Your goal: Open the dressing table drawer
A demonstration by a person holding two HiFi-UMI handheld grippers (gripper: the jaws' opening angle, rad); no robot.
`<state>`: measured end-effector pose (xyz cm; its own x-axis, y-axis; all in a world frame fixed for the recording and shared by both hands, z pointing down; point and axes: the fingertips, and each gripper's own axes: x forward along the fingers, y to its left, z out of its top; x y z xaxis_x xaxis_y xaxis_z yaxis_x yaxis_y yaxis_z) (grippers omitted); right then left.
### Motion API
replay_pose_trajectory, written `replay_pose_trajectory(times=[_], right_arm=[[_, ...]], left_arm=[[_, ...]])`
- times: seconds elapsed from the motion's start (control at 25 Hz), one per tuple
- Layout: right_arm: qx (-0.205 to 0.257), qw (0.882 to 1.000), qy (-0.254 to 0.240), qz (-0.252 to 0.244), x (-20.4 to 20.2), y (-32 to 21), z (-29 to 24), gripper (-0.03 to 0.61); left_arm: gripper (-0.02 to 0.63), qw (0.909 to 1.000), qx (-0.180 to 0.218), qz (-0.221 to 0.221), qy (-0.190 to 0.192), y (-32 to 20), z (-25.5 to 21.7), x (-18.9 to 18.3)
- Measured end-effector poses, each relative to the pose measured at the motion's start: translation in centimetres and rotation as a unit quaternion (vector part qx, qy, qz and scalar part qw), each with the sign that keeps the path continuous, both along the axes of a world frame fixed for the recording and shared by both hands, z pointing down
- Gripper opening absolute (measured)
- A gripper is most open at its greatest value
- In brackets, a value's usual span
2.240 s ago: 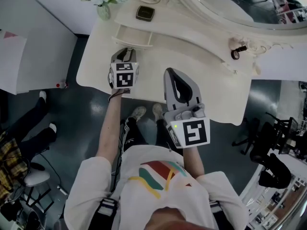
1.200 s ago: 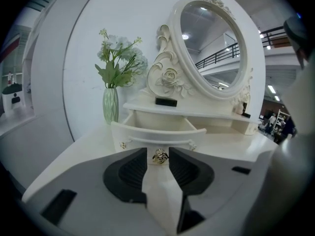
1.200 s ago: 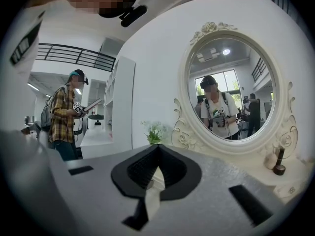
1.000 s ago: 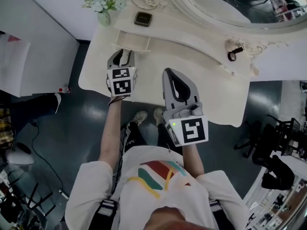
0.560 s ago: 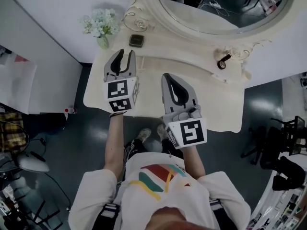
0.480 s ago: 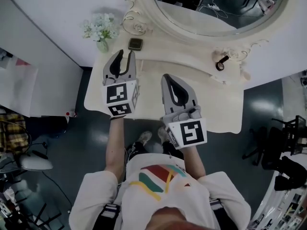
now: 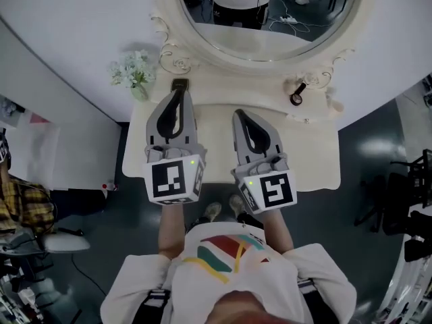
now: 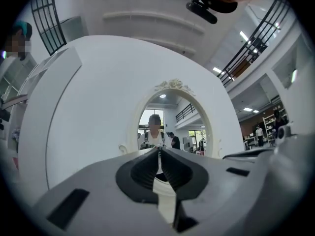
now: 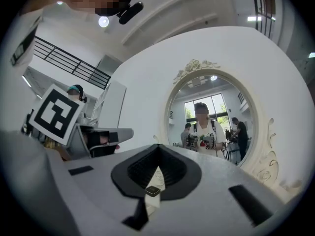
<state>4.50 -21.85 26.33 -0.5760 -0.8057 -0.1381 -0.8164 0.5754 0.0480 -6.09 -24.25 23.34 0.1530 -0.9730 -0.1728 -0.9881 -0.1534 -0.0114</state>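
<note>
Two grey hand-held tools hover side by side above the cream dressing-table surface. Both have their long axes running away from the person, toward the oval, ornate-framed mirror straight ahead of them.

The left tool has just been closing its jaws. Its own view shows the ribbed pads meeting at the tips with nothing caught there, only the mirror far behind. The right tool also has its tips together and grips nothing. Through the slit lower down, its own view shows a strip of the pale surface and a small dark square box.

From the head view, that box lies just beyond the left tool's tip. A little vase of pale flowers stands to the left of that tip, at the surface's back corner. A small dark round object lies ahead and to the right of the right tool.

The dressing table drawer cannot be made out. The left tool's body covers that stretch of the surface's front, so neither the drawer's long axis nor which way it faces can be told.
</note>
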Motion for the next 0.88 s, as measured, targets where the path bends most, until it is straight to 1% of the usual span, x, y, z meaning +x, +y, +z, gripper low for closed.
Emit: replay_pose_trajectory(times=[0.16,0.28,0.4,0.68,0.88], right_arm=[[0.014,1.000,-0.009,0.027,2.6,0.1,-1.2,0.000],[0.017,0.999,-0.013,0.043,4.4,0.5,-1.6,0.000],[0.015,0.998,-0.016,0.057,6.0,0.8,-1.4,0.000],[0.004,0.997,-0.012,0.078,8.2,1.0,-0.6,0.000],[0.002,0.996,-0.012,0.084,8.7,1.1,-0.6,0.000]], left_arm=[[0.012,0.9997,0.010,0.022,0.006,1.5,-1.8,2.9],[0.009,0.9994,0.011,0.034,0.002,2.7,-1.6,4.8],[0.008,0.9991,0.019,0.038,0.006,3.6,-1.5,6.1],[0.008,0.9990,0.014,0.041,-0.004,4.1,-0.6,7.7],[0.008,0.9991,0.012,0.041,-0.001,4.0,-0.6,7.8]])
